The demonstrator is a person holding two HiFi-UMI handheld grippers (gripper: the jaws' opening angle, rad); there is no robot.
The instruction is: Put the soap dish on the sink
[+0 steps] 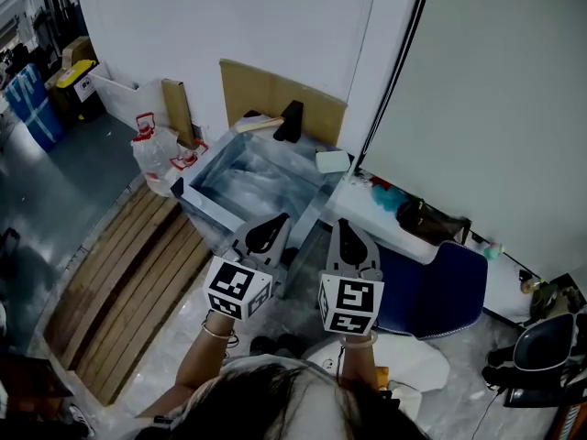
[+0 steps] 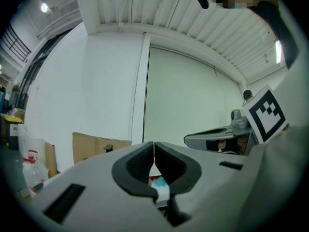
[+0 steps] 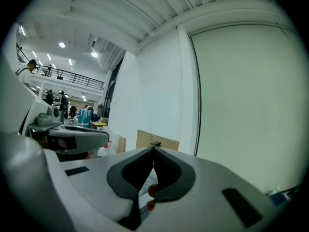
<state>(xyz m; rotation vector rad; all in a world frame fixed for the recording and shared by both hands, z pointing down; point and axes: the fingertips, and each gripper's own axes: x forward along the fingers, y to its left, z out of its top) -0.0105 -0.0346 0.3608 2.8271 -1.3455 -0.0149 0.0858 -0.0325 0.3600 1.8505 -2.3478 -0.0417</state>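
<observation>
The steel sink [image 1: 213,211] stands in front of me in the head view, its basin lined with shiny film. A pale rectangular piece that looks like the soap dish [image 1: 332,161] rests on the sink's far right corner. My left gripper [image 1: 275,220] and right gripper [image 1: 341,224] hover side by side over the sink's near right corner, short of the dish. Each is shut with nothing between its jaws. Both gripper views point up at the walls: the left gripper [image 2: 154,144] and right gripper [image 3: 154,149] show jaw tips pressed together.
A white table [image 1: 367,216] right of the sink carries a teal item [image 1: 393,196] and a dark bag [image 1: 427,220]. A blue chair [image 1: 433,287] stands below it. Wooden slats [image 1: 128,291] lie on the floor at left. Cardboard [image 1: 275,90] and a plastic bag [image 1: 156,154] stand behind the sink.
</observation>
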